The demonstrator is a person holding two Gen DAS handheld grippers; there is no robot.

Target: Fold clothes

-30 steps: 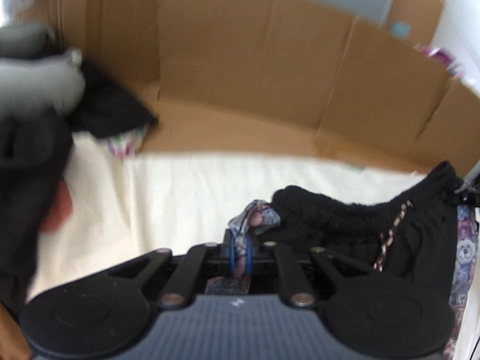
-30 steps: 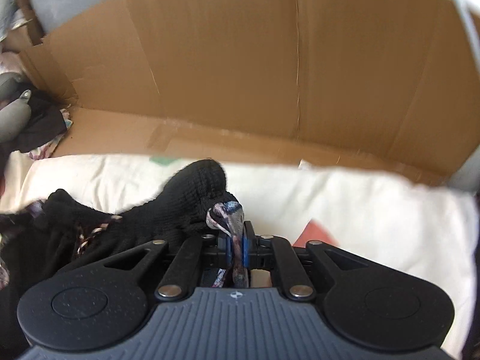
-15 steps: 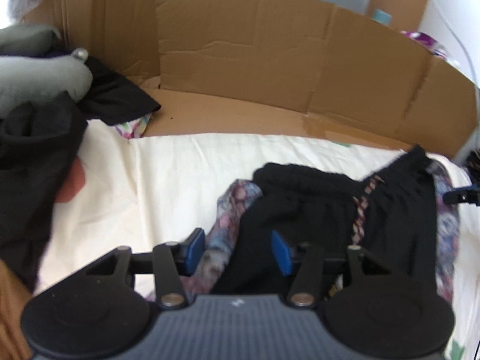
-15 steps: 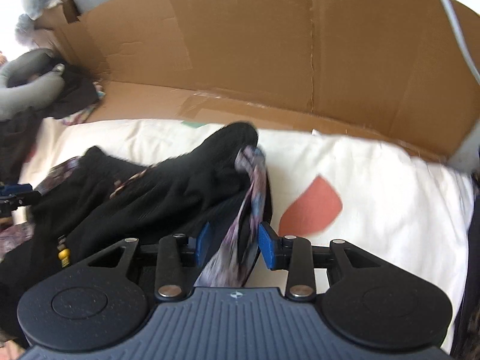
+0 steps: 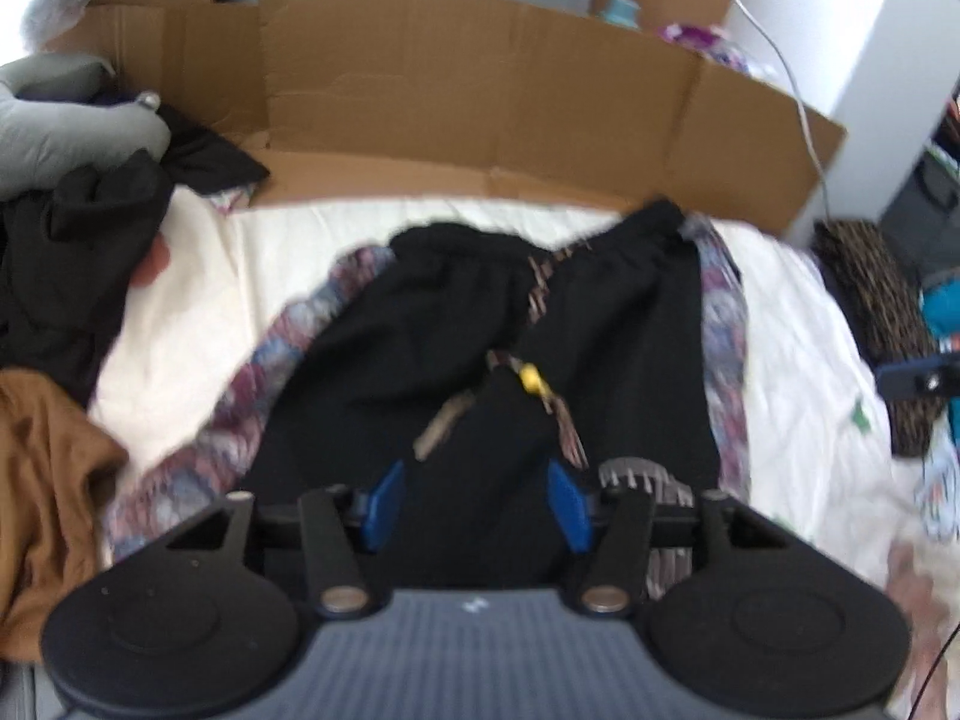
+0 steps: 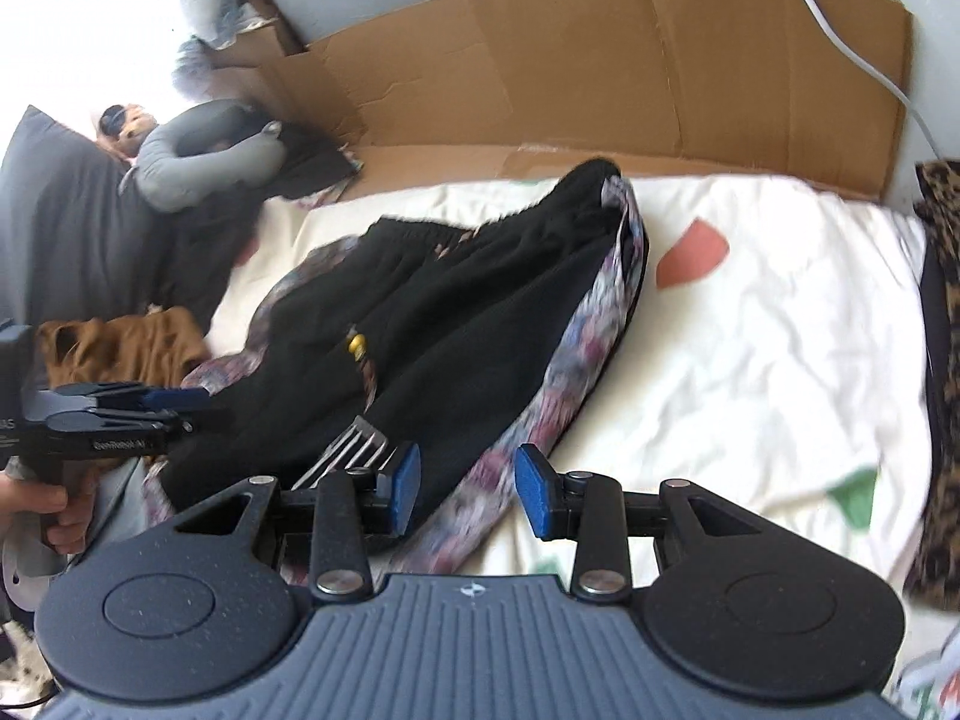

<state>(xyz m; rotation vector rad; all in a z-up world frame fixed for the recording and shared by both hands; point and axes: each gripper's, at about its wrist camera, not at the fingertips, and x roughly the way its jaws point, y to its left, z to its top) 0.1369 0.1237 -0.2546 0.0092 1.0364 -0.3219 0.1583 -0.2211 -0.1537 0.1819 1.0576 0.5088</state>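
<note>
both grippers released black garment point(image 5: 480, 324), withdrawn

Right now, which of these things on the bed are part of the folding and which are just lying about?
Part of the job:
- black trousers with patterned side stripes, spread on the sheet
- left gripper and right gripper, both open

Lying about:
- brown garment
- grey neck pillow
- cardboard
</note>
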